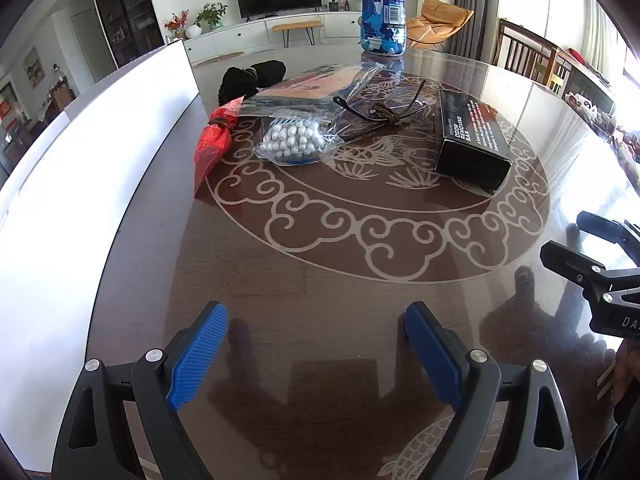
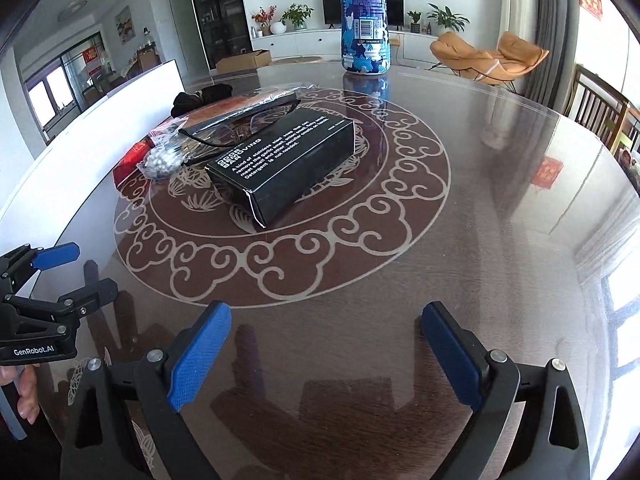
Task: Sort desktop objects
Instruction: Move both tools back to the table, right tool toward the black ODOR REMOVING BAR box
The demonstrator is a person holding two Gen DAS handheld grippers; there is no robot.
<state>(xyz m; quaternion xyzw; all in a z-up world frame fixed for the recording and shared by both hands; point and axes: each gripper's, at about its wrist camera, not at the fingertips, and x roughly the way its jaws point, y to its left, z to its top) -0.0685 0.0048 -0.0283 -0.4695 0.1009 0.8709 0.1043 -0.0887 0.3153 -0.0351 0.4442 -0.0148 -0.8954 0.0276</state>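
Note:
A black box [image 1: 472,136] [image 2: 280,164] printed "odor removing bar" lies on the glossy brown table [image 1: 320,284] [image 2: 500,200]. Left of it are a bag of white beads [image 1: 292,140] [image 2: 162,162], a red packet [image 1: 212,144] [image 2: 132,160], a clear bag with a flat item [image 1: 316,88] [image 2: 248,106], thin glasses [image 1: 384,114] [image 2: 224,136] and a black bundle [image 1: 252,78] [image 2: 200,98]. Behind stands a blue camouflage bottle [image 1: 382,8] [image 2: 364,20]. My left gripper [image 1: 316,316] [image 2: 76,276] and right gripper [image 2: 326,314] [image 1: 576,236] hover side by side near the front edge, both open and empty.
A large white container [image 1: 100,140] [image 2: 120,120] borders the table's left side. Wooden chairs [image 1: 528,56] [image 2: 600,108] stand at the far right rim. A hand [image 2: 24,396] holds the left gripper's handle. Bare tabletop lies between the grippers and the pile.

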